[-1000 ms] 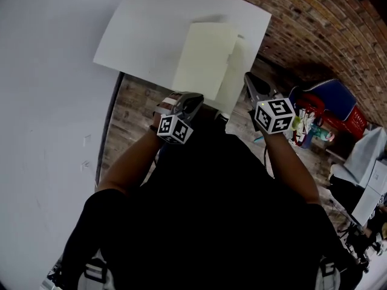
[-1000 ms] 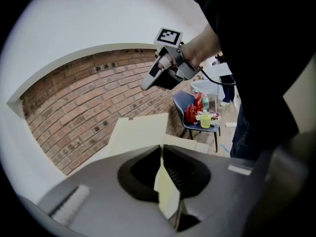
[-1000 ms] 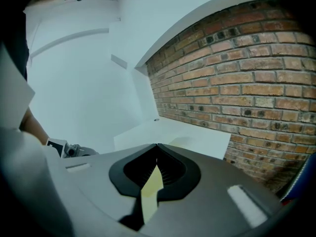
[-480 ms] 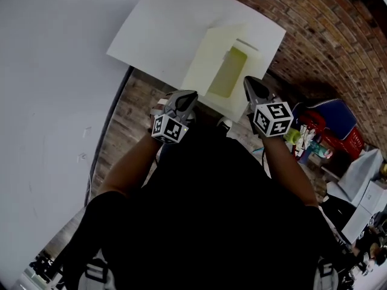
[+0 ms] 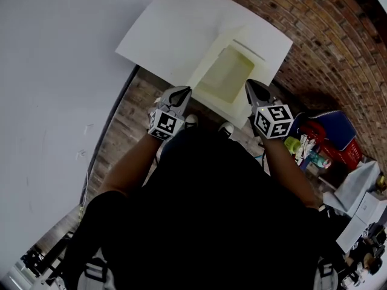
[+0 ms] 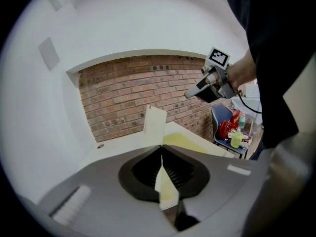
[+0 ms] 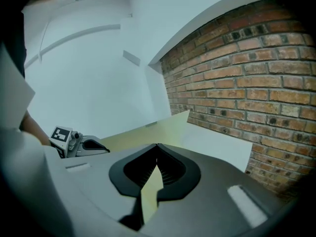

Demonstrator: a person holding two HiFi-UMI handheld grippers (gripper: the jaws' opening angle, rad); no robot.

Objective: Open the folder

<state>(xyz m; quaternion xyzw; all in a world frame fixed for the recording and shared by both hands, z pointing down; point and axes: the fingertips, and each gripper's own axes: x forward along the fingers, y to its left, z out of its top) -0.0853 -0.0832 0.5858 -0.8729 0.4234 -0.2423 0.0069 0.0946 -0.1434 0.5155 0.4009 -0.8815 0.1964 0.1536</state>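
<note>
– Two grippers, and both of them busy?
– Yes. The left gripper (image 6: 161, 147) has its jaws pressed together on a thin pale-yellow sheet of the folder (image 5: 228, 71). The right gripper (image 7: 157, 145) pinches another pale-yellow sheet in the same way.
– Where is the folder?
– On the white table (image 5: 169, 35), at its near edge, close to the corner by the brick wall (image 5: 326, 35). It lies between the two grippers.
– Open or closed?
– Spread, with a deeper yellow inside showing between the paler covers. Seen from the left gripper view, one cover rises off the table.
– Does each gripper hold its own cover?
– Probably, but the head view is too small there to be certain.
</note>
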